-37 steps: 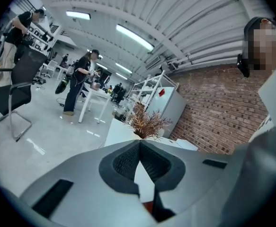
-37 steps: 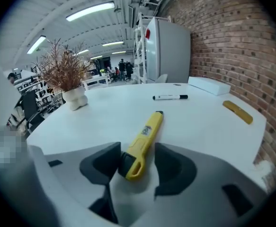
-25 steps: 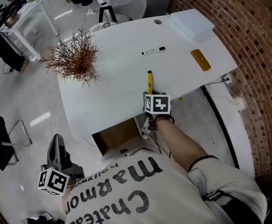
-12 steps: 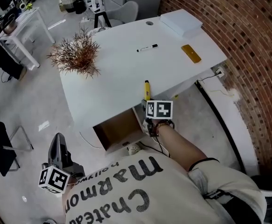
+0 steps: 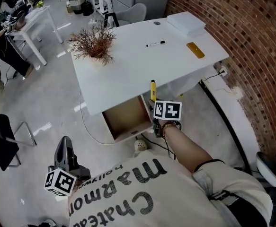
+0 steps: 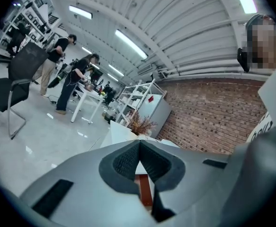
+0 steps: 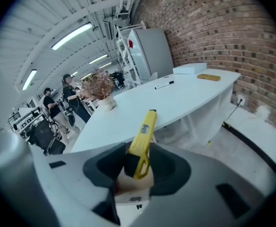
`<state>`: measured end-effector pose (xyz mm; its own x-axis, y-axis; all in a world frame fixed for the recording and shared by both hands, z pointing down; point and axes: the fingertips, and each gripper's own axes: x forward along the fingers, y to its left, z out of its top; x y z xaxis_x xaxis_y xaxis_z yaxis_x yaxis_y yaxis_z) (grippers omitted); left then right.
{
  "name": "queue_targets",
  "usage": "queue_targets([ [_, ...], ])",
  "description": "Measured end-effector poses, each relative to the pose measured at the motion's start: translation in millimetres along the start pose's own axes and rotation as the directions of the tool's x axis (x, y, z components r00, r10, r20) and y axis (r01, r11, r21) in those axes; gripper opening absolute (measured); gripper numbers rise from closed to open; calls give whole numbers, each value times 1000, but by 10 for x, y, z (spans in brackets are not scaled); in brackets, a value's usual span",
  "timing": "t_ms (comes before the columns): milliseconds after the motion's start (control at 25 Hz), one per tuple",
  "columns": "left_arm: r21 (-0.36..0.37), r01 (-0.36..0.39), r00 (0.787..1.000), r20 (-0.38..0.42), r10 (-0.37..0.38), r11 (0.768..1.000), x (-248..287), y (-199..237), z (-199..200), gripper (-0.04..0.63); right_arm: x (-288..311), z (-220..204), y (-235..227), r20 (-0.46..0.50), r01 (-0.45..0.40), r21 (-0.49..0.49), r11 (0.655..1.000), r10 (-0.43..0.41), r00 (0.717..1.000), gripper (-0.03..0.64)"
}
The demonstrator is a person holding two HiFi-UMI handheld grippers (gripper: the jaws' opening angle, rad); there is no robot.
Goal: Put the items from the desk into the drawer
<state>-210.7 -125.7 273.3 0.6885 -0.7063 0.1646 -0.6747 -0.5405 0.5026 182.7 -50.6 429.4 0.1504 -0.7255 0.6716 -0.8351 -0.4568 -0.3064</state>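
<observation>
Head view, and the yellow item [image 5: 152,90] is seen clamped in the right claw [image 5: 154,104], its free end carried over the near edge of the white bench [image 5: 128,72]. Just to the left of it, the drawer [image 5: 124,118] is pulled open beneath that same near edge, its brown inside bare. Right gripper view confirms it: the jaws are closed narrowly on the butt of the yellow item [image 7: 144,135], which is tilted up and away from the claw [image 7: 138,163].

Over on the other side, the left claw [image 5: 66,149] is held low above the floor, well apart from the bench. In the left gripper view its pads [image 6: 128,161] are pressed together with nothing caught between them.

More items are left on the bench: a black marker [image 5: 155,44] towards the far edge, an orange flat item [image 5: 195,50] near the right edge, a white box [image 5: 187,22] at the far right corner and a dried plant [image 5: 94,42] at the far left corner.
</observation>
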Motion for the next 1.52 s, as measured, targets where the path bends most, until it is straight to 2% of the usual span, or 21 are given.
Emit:
queue_targets([
  [160, -6, -8, 1000, 5, 8, 1000, -434, 130, 7, 0, -320, -236, 271, 14, -11, -16, 1000, 11, 1000, 161],
  [520, 0, 53, 998, -21, -53, 999, -1015, 128, -156, 0, -888, -908, 602, 18, -24, -49, 999, 24, 1000, 161],
  [640, -7, 57, 998, -41, -57, 998, -1171, 129, -273, 2, -1028, -1160, 647, 0, -23, -102, 995, 23, 1000, 161],
  [800, -25, 52, 996, -75, -54, 998, -1316, 148, -464, 0, -1130, -1487, 688, -45, -41, -116, 992, 36, 998, 161],
  [1160, -70, 18, 985, -170, -30, 997, -1368, 194, -882, 0, -1031, -2001, 747, -161, -96, -114, 989, 77, 984, 161],
  [1320, -60, -12, 980, -199, 0, 998, -1222, 229, -981, 0, -855, -2079, 689, -200, -121, -116, 986, 96, 975, 161],
  [1520, -66, -40, 986, -165, 29, 997, -969, 297, -977, 0, -524, -2149, 665, -283, -165, -158, 974, 116, 952, 161],
])
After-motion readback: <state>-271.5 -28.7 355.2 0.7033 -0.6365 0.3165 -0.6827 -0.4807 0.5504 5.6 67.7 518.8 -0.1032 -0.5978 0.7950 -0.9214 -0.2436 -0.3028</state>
